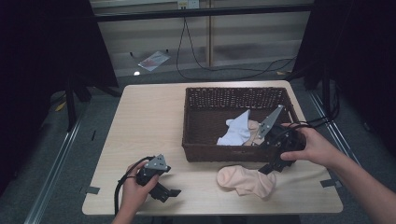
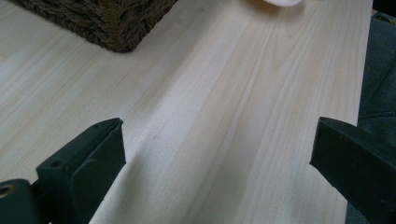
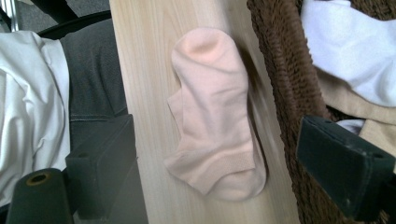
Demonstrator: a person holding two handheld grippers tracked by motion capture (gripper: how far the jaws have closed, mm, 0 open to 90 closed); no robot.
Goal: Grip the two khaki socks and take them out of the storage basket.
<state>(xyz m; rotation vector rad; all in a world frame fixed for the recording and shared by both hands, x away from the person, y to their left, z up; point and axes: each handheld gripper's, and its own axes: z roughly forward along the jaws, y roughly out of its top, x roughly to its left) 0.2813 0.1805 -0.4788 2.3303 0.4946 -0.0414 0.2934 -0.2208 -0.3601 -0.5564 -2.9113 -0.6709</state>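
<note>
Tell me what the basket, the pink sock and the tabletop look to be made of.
Basket: woven wicker or rattan, dark brown and matte; twisted strands show along its wall.
Pink sock: soft knit fabric, probably a cotton blend; fine ribbing at the cuff, limp folds, no sheen.
Tabletop: pale wood or a wood-look laminate; long straight grain lines, smooth with a faint sheen. Which of the two cannot be told.

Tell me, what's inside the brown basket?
Inside the basket lies a white sock on top of a beige cloth. Anything underneath them is covered.
</note>
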